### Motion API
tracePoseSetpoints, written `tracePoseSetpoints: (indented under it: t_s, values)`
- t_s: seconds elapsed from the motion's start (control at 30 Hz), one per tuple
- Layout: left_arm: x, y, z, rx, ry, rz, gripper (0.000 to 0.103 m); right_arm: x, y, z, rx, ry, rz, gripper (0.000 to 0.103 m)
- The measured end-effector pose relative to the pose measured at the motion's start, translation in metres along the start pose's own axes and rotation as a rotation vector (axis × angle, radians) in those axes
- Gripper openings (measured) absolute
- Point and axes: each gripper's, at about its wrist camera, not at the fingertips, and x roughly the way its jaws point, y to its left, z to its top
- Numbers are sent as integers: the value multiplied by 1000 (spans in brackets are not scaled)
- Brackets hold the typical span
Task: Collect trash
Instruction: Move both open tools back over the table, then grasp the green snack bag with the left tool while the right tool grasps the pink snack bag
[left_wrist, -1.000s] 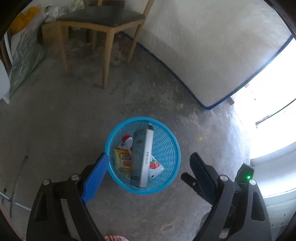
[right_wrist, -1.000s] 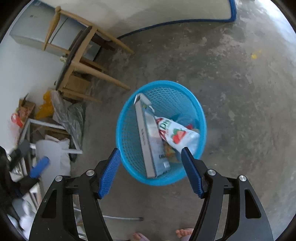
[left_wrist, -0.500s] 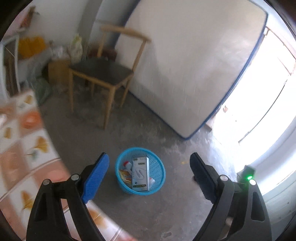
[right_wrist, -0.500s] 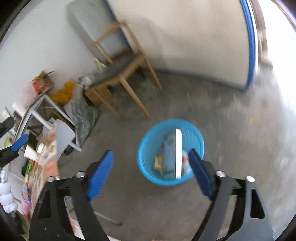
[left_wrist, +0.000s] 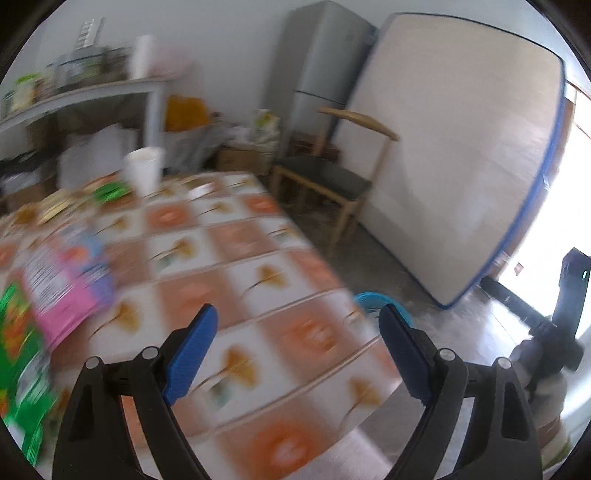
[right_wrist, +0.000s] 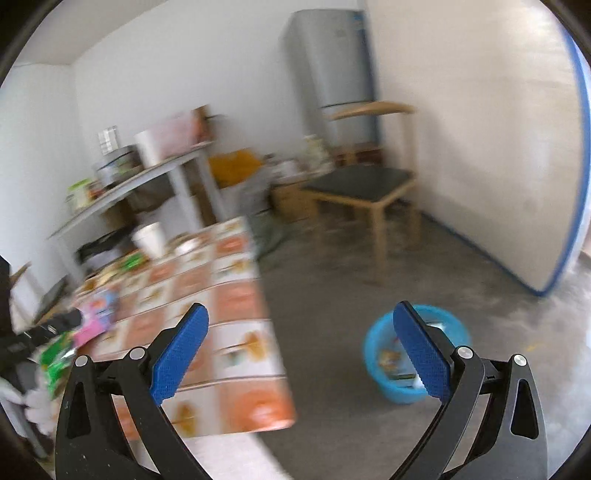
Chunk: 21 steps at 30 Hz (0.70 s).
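Far left on the table (left_wrist: 258, 288): green packets (left_wrist: 14, 332) at the edge, then a pink wrapper (left_wrist: 62, 288), more wrappers behind, blurred, and a white foam cup (left_wrist: 143, 171) further back. That's the trash left to collect, I'd say. Your left gripper (left_wrist: 295, 347) hangs over the bare tablecloth w/ jaws wide apart, nothing between them. Right gripper (right_wrist: 301, 350) likewise spread wide and empty, pointing past the table edge toward the floor. Blue basket (right_wrist: 384, 380) sits on the concrete to the right of the table, w/ some trash in it already; a chair (right_wrist: 369, 192) stands further back. Looks like you're btwn drops, going for the next piece. Next: swing left to the pink wrapper or green packets, come down flat, close on one, then carry it right to the basket.
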Motion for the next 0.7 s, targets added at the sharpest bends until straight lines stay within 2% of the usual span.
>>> tracePoseSetpoints:
  t_s: [0.17,0.3,0.47,0.53,0.63,0.7]
  values:
    - [-47,46,-34,-52,-52,107,87,34,63,6,1,151,207,96]
    - [-88,90,-49,-153,-129,181,87,67,129,12,-45,274,349,96]
    - [-123,140,-61,-253,-211,315,87,111,201,10,-62,438,450,96]
    - [-126,159,-64,-307,-201,362,87,141,230,10,-64,524,484,96]
    - [-124,190,-74,-409,-145,471,87,183,264,11,-33,624,517,96]
    - [-120,209,-80,-483,-115,475,87,213,284,11,-17,672,514,96]
